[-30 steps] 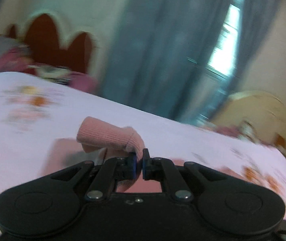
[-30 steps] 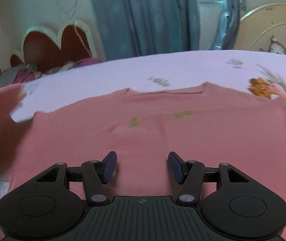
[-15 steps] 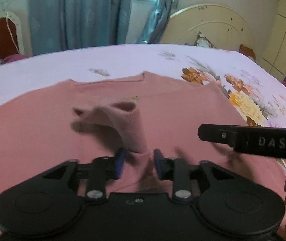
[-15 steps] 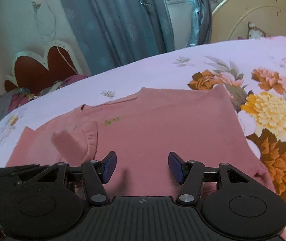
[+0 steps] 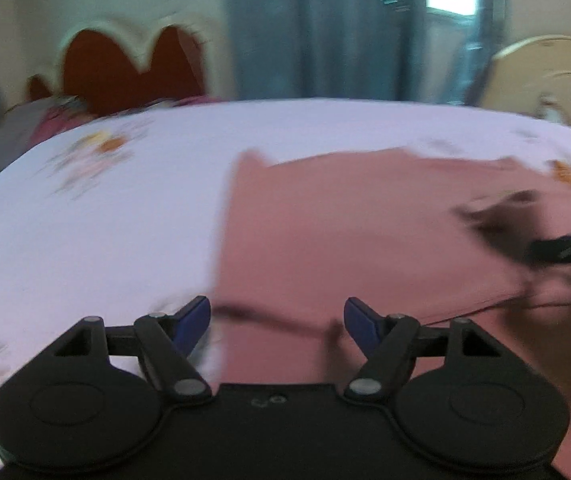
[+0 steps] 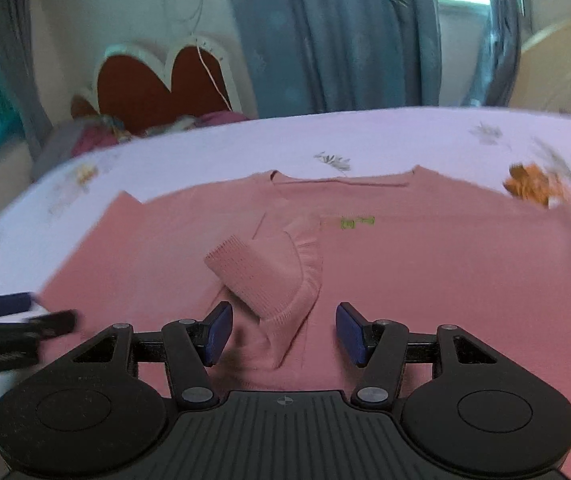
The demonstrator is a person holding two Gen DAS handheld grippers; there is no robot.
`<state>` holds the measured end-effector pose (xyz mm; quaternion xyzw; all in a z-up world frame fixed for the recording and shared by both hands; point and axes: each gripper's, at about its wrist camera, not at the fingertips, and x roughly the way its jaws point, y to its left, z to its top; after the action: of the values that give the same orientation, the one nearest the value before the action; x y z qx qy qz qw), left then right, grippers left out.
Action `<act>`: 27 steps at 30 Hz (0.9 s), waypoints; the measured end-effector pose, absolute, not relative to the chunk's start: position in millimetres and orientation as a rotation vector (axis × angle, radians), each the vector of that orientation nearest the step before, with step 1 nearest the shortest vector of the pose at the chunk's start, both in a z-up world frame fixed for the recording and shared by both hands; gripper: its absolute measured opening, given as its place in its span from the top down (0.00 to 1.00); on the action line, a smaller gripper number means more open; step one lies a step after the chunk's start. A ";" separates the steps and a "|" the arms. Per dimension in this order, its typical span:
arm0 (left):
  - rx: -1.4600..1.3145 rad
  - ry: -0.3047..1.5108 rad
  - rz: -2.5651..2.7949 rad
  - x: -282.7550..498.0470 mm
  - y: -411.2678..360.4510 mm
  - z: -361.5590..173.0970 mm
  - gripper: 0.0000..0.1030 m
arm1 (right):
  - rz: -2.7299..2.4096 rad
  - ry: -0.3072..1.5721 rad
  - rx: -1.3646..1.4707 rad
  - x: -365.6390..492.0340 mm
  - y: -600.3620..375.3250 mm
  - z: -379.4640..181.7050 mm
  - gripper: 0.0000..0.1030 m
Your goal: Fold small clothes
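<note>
A pink knit sweater [image 6: 425, 272] lies flat on the bed, neckline away from me. Its left sleeve [image 6: 273, 268] is folded in over the chest, ribbed cuff up. My right gripper [image 6: 283, 334] is open and empty, just before the sleeve's fold. My left gripper [image 5: 277, 324] is open and empty over the sweater's left edge [image 5: 325, 240]; the left wrist view is blurred. The left gripper also shows at the left edge of the right wrist view [image 6: 9, 320], and the right gripper at the right edge of the left wrist view [image 5: 565, 248].
The bed has a pale lilac sheet [image 6: 213, 152] with flower prints [image 6: 533, 184]. A red heart-shaped headboard [image 6: 161, 80] with piled clothes, blue curtains [image 6: 337, 36] and a cream round headboard [image 5: 549, 68] stand behind.
My left gripper has let go of the sleeve, opened wide and swung left to the sweater's edge. The sleeve now lies folded on the chest. My right gripper stays open.
</note>
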<state>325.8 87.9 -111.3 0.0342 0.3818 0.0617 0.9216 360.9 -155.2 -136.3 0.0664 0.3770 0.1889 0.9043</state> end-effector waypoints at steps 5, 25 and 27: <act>0.086 0.796 0.206 332.4 106.6 -128.0 0.36 | 0.384 0.748 0.040 371.9 -134.6 -137.6 0.45; 0.169 0.743 0.114 337.3 92.9 -141.5 0.90 | 0.071 0.869 0.330 363.0 -275.9 -160.6 0.95; 0.178 0.755 0.100 335.0 92.8 -140.4 0.86 | 0.070 0.857 0.308 355.4 -277.4 -156.2 0.95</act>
<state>335.0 92.8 -140.4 0.0868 0.3678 0.0487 0.9246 355.4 -277.4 -156.2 0.1489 0.4136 0.0337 0.8976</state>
